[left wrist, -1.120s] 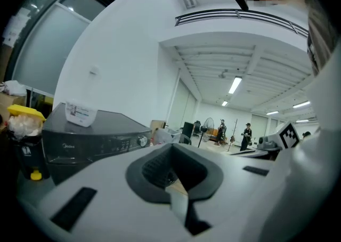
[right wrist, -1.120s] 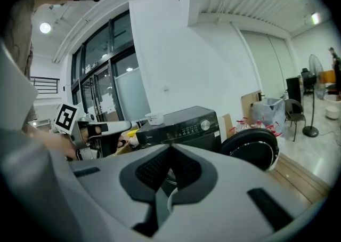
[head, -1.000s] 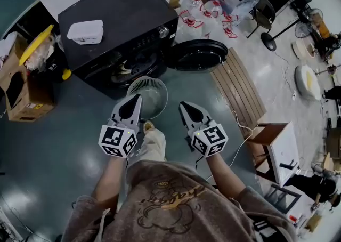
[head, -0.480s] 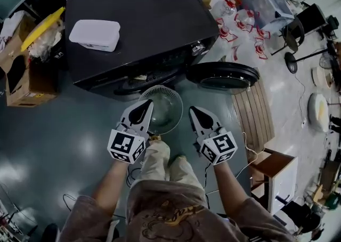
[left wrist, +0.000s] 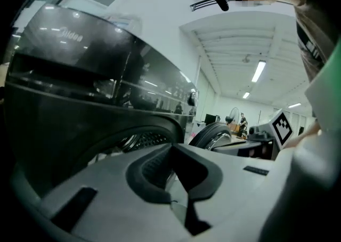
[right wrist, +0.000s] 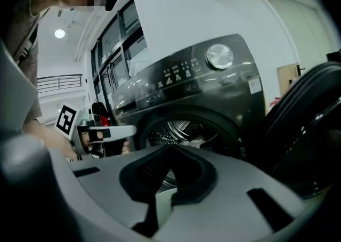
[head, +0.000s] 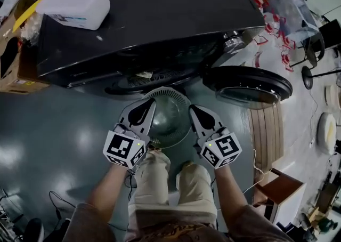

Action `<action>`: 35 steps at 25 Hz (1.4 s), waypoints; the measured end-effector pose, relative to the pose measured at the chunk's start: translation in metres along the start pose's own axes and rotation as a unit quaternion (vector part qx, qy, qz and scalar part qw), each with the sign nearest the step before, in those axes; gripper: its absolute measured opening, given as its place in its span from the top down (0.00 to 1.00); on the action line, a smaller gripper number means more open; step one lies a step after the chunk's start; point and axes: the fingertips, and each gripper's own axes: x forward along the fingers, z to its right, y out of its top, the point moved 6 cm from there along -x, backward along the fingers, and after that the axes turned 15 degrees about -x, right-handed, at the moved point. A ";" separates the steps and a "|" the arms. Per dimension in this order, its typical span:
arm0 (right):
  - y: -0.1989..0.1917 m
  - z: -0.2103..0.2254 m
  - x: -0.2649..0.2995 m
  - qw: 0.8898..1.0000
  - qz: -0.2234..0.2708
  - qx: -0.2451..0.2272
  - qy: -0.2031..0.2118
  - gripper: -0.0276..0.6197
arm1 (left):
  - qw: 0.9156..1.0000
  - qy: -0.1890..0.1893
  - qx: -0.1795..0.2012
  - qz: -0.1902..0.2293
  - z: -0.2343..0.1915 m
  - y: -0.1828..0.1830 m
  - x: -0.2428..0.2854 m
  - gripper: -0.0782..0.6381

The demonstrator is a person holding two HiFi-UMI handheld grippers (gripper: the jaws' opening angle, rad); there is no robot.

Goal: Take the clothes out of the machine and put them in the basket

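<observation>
The machine (head: 149, 17) is seen filling the upper frame, black, with its round door (head: 248, 83) swung open to the right. The basket (head: 169, 123) is set on the floor (head: 53, 129) directly in front of the drum opening. A white box (head: 77, 2) is rested on the machine's top, at the left. The left gripper (head: 145, 105) is held over the basket's left rim and the right gripper (head: 195, 110) over its right rim, both pointed at the opening; whether the rim is touched cannot be told. Both pairs of jaws are pressed together, with nothing caught between them. And there the clothes (right wrist: 194, 142) are spotted: a pale bundle, lying low inside the drum.
</observation>
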 end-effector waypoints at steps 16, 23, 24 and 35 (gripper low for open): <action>-0.167 0.022 0.088 0.997 0.062 -0.029 0.027 0.96 | 0.997 0.010 0.008 0.076 -0.090 -0.146 0.061 0.88; -0.200 0.021 0.098 0.995 0.083 -0.043 0.019 0.96 | 0.994 0.020 0.036 0.097 -0.100 -0.166 0.066 0.88; -0.202 0.020 0.098 0.995 0.085 -0.053 0.023 0.96 | 0.994 0.024 0.036 0.100 -0.102 -0.168 0.065 0.88; -0.196 0.023 0.094 0.988 0.124 -0.083 0.051 0.96 | 0.990 0.064 0.043 0.120 -0.096 -0.173 0.053 0.88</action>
